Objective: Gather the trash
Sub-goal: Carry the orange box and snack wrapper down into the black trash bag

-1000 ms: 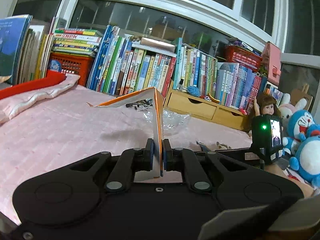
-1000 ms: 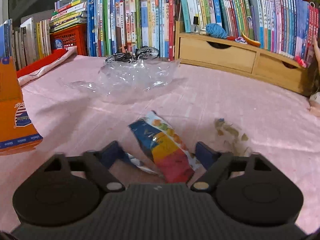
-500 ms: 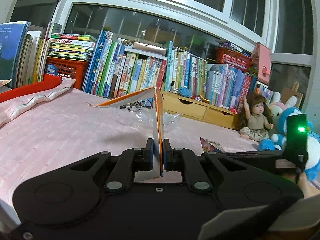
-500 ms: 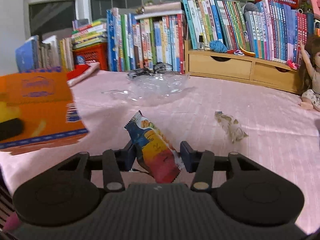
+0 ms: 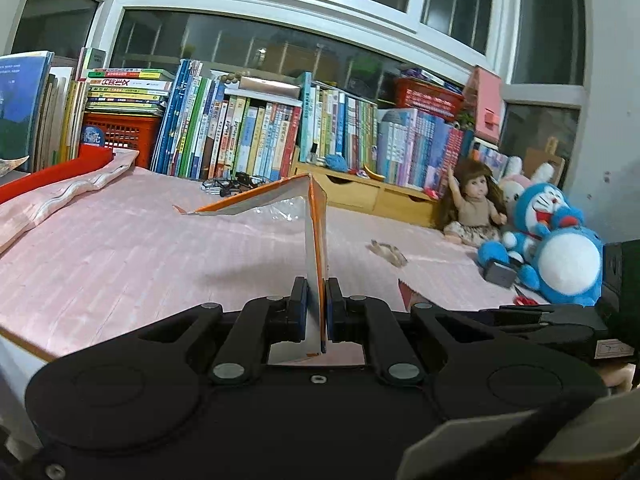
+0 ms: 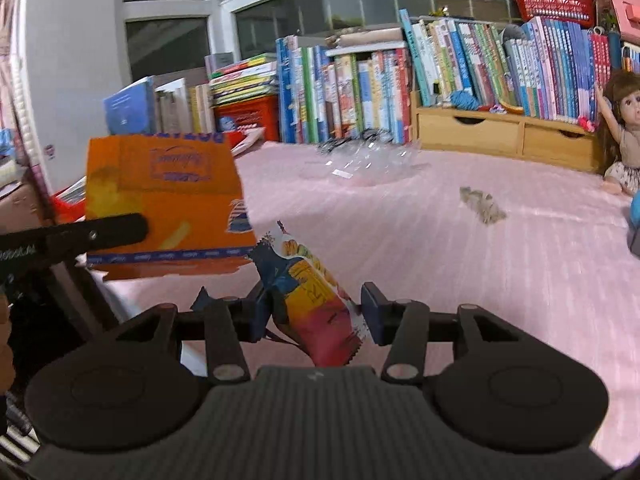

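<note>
Pinching the orange carton (image 5: 316, 240) flat, my left gripper (image 5: 317, 312) sat beside the right gripper (image 6: 316, 312) (clamped on the snack wrapper (image 6: 316, 300)); the crumpled scrap (image 6: 482, 206) lay ahead-right on the bed (image 6: 480, 280), nearer the right.

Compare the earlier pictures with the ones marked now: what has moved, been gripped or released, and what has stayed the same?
The right gripper closed on the snack wrapper and lifted it off the pink bedcover. Both grippers pulled back from the bookshelf. The left gripper stays clamped on the orange carton. The clear plastic bag and crumpled scrap lie where they were.
</note>
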`<state>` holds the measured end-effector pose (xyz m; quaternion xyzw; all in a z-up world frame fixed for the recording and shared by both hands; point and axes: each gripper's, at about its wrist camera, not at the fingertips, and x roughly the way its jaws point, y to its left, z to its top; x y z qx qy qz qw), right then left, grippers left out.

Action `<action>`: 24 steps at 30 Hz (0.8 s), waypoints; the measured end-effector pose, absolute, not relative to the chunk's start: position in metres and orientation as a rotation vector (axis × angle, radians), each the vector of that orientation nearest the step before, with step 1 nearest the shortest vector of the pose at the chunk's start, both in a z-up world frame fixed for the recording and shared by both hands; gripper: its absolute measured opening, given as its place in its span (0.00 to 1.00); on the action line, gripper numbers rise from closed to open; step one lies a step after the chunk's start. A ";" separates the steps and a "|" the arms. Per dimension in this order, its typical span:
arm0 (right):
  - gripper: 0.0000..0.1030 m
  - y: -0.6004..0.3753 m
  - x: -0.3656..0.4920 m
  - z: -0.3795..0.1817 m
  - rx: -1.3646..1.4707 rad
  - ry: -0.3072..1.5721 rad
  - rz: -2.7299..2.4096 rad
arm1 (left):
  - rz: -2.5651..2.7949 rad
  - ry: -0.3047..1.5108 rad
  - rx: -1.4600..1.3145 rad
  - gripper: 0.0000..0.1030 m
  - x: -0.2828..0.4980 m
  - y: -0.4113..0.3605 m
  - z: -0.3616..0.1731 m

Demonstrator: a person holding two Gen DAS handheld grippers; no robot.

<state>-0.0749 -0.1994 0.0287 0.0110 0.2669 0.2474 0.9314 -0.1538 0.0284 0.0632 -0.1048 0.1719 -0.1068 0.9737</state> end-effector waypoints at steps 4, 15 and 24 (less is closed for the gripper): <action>0.52 -0.199 -0.105 0.020 0.011 0.572 0.533 | -0.252 0.369 -0.180 0.08 -0.185 0.031 0.063; 0.54 -0.188 -0.158 -0.025 0.005 0.714 0.553 | -0.327 0.560 -0.110 0.08 -0.236 0.034 0.034; 0.54 -0.183 -0.175 -0.060 0.012 0.833 0.519 | -0.352 0.713 -0.089 0.08 -0.245 0.023 -0.004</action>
